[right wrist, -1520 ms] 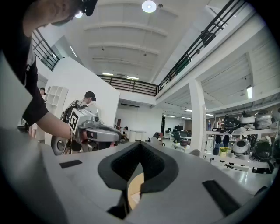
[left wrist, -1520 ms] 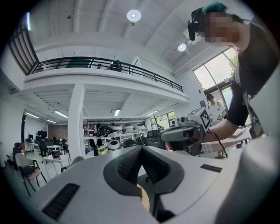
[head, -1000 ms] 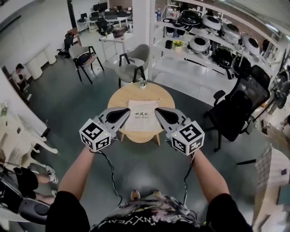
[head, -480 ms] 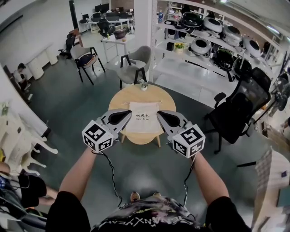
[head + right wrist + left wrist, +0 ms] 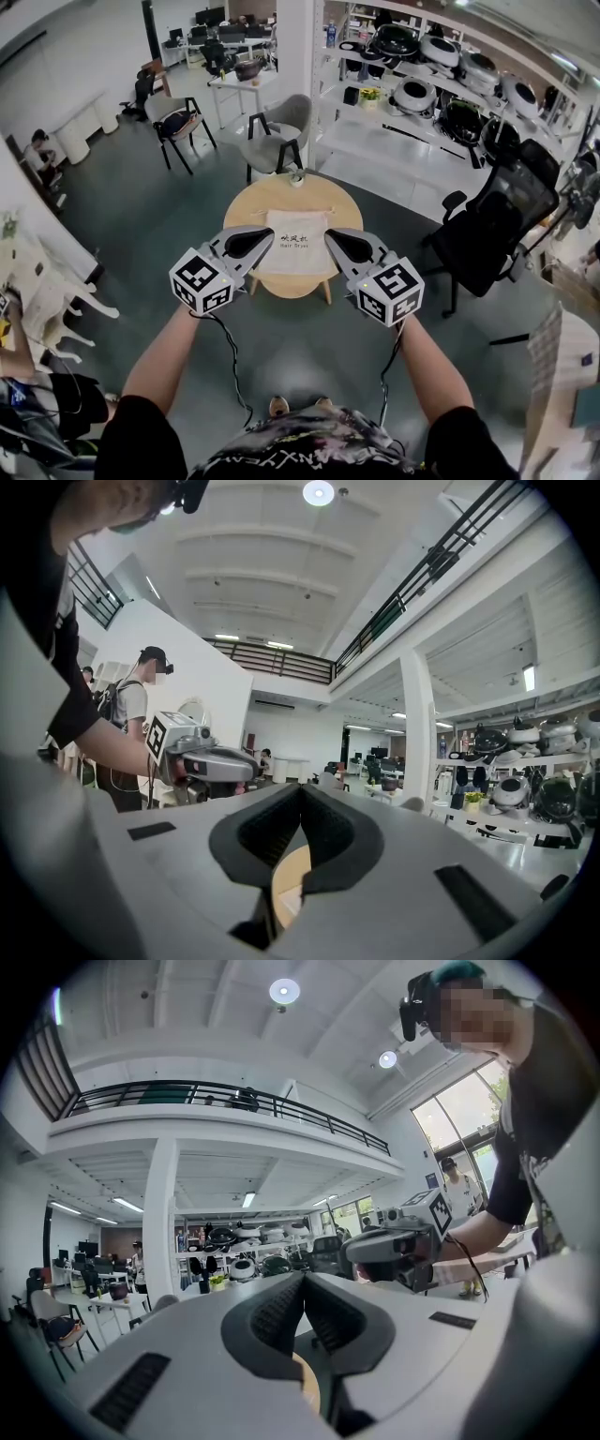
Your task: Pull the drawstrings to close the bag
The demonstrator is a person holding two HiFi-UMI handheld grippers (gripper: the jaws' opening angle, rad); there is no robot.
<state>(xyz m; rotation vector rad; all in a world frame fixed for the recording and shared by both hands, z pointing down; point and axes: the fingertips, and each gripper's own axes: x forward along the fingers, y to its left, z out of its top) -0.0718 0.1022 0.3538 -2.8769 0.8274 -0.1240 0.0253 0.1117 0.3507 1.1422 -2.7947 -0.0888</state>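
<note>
The bag is found lying flat on a round wooden table, ahead of and below both grippers and touched by neither. Nearest the camera, pale lettering is seen across a dark shirt, but only fragments of it can be read. Past the forearms, the left gripper and the right gripper are held level and side by side, each with its jaws pressed fully together and nothing caught between them. Next comes the bag itself. It is made of pale cloth and is judged to be light, soft and limp, so it is likely to slide or lift off the table unless the cords are drawn against each other. Dark Chinese characters are printed on its face, with a smaller line beneath that appears to read "Hair Dryer". The drawstrings are made out only as thin lines leaving the far edge of the bag to either side. Hold is best taken there, on the cord ends and not on the cloth, with one cord per gripper. A small object, too small to be identified, is set at the table's far rim, and a grey chair is placed beyond it.
</note>
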